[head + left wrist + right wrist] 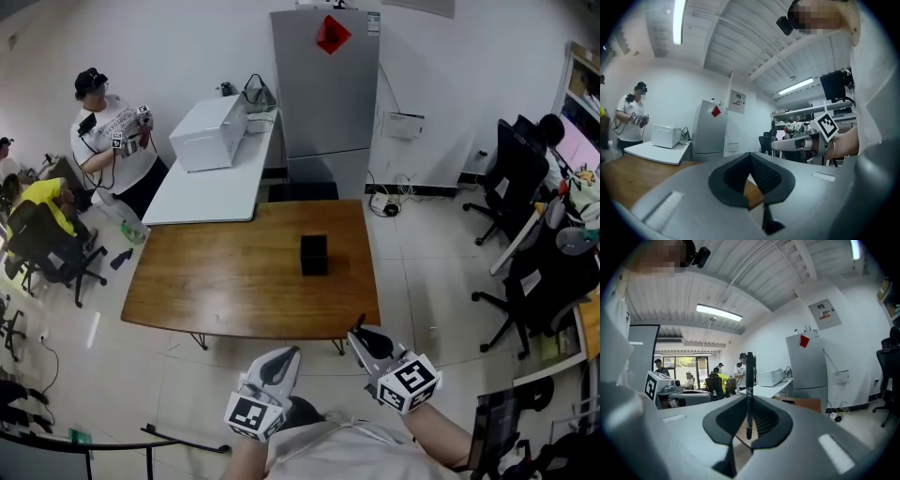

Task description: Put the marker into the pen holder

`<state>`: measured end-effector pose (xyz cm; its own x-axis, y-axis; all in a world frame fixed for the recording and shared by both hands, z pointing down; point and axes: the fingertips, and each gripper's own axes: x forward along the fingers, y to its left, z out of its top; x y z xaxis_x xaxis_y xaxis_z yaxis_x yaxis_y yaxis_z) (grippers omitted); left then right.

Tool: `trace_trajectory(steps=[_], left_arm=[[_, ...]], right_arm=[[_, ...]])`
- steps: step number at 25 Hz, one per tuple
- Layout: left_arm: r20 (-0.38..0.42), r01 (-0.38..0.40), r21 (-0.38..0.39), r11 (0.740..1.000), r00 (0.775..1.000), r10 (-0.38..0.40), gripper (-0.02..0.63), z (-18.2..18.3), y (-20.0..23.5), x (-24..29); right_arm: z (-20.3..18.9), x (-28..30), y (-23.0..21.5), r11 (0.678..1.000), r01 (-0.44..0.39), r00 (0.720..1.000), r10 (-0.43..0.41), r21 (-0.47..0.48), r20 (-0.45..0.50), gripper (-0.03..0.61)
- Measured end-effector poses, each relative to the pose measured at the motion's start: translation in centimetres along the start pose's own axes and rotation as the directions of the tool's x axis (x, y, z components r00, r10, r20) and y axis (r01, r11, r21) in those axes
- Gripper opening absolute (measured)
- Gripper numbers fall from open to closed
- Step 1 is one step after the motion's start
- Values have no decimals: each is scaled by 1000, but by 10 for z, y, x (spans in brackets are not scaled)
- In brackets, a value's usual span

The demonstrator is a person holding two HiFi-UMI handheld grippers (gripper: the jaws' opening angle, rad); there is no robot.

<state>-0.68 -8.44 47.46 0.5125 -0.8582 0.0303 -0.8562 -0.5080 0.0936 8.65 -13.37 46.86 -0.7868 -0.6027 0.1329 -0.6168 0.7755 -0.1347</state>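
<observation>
Marker (749, 394): slim, black, standing upright between the jaws of your right gripper (360, 334). The jaws are closed on its barrel, and its upper part rises above the jaw tips.

Status: pick-up done, delivery not done. Both grippers sit at the near edge of the brown wooden table (216, 291). The black box-shaped pen holder (314, 254) stands alone toward the table's middle, well apart from the marker.

Left to do, as I judge it: carry the marker over the holder, line its lower end up with the opening, lower it in, let go.

Your left gripper (284, 356): jaws brought together at the tips, nothing between them. Only table surface shows through the gap beneath.

Container check: the pen holder is upright with its top facing up. From the head view its inside reads as plain dark, so you cannot tell whether anything is in it. No marker sticks out of it.
</observation>
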Motion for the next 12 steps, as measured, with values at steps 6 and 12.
trace_trajectory(steps=[6, 12], left_arm=[[-32, 58, -29, 998, 998, -59, 17, -4, 32, 34], [-22, 112, -38, 993, 993, -112, 17, 10, 93, 76]], right_arm=[[0, 42, -22, 999, 23, 1000, -22, 29, -16, 35], [10, 96, -51, 994, 86, 996, -85, 61, -21, 35]])
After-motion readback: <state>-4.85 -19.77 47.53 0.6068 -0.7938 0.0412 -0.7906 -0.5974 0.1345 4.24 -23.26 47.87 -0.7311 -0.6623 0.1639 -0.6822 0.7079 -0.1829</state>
